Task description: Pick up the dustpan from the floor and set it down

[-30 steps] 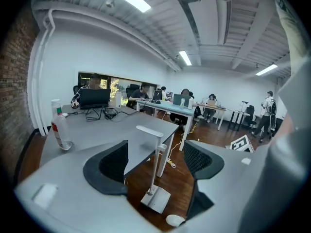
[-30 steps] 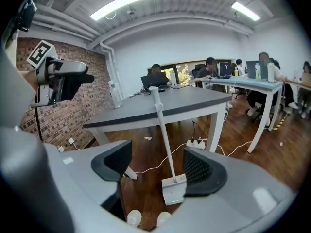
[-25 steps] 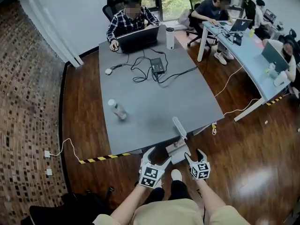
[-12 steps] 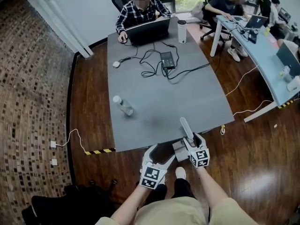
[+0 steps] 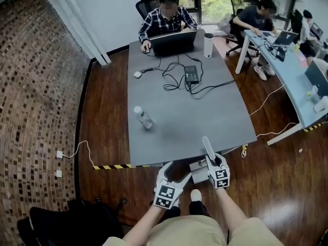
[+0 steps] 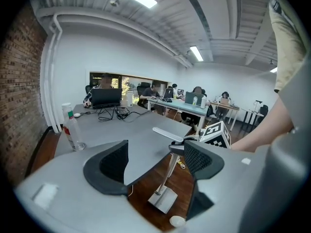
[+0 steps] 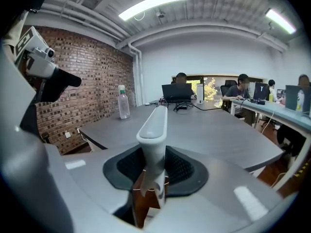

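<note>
Standing at the near edge of a grey table (image 5: 189,111), the person shows from above in the head view, both forearms reaching forward. The left gripper (image 5: 174,172) is held over the floor (image 5: 277,188) just short of the table edge. The right gripper (image 5: 211,162) is beside it, on the white handle of the dustpan (image 5: 206,143), whose pan lies low between the two grippers, close under the table's edge. On the table are a clear bottle (image 5: 144,118), a black power brick (image 5: 191,75) with cables, a laptop (image 5: 173,41) and a tall cup (image 5: 208,45); a seated person (image 5: 166,19) works at the far end. A strip of black-and-yellow tape (image 5: 110,166) lies on the floor by the near left corner, and a brick wall (image 5: 36,86) fills the left side. In the left gripper view the jaws stand wide apart with nothing between them. Beyond the gap the pan (image 6: 163,199) is down at the floor, though contact cannot be told, and the handle rises, leaning slightly right, up to the right gripper's marker cube. The bottle stands on the table at the left. In the right gripper view the jaws press the handle (image 7: 153,144) from both sides, a little below its rounded top end, which stands up in front of the tabletop. The left gripper shows at the upper left, against the brick wall.
</note>
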{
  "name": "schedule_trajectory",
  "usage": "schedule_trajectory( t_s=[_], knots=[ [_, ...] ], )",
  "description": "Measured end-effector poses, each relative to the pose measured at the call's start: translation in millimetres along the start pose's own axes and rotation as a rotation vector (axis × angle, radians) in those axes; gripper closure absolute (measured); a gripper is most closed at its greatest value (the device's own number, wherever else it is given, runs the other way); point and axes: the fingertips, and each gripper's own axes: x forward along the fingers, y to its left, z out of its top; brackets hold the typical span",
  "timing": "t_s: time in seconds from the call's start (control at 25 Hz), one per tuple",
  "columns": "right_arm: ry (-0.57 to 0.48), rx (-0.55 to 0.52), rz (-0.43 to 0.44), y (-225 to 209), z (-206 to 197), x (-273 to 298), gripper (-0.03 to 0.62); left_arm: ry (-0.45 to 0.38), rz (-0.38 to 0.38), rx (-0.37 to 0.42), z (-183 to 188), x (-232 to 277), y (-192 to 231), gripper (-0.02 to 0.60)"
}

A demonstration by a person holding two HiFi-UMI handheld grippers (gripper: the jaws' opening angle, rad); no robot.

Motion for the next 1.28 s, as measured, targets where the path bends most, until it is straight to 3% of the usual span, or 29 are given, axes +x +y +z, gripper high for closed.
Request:
schedule_trajectory(
  t_s=[0.36, 0.68, 0.92, 1.12, 1.28],
  knots=[
    [-0.067, -0.042, -0.114, 4.0, 42.8, -62.1, 0.485, -0.090, 0.037, -0.024, 29.3, -26.2, 6.1, 0.250],
    [-0.256, -0.118, -0.220, 19.2, 160.0, -112.7, 0.485, -0.301, 0.151, -0.010, 97.2, -71.1, 31.1, 0.258],
    [-0.418, -0.161, -0.212, 36.9, 256.2, -154.7, 0.484, -0.489, 0.290, -0.010, 165.5, -126.8, 65.1, 0.265],
    [-0.518, -0.165, -0.210, 51.7, 309.9, -186.7, 0.484, -0.536, 0.412, -0.054, 180.0, -167.9, 86.5, 0.273],
    [-0.585, -0.162, -0.191, 63.4, 343.6, -203.9, 0.484, -0.552, 0.435, -0.068, 186.2, -185.7, 90.2, 0.275]
  ],
)
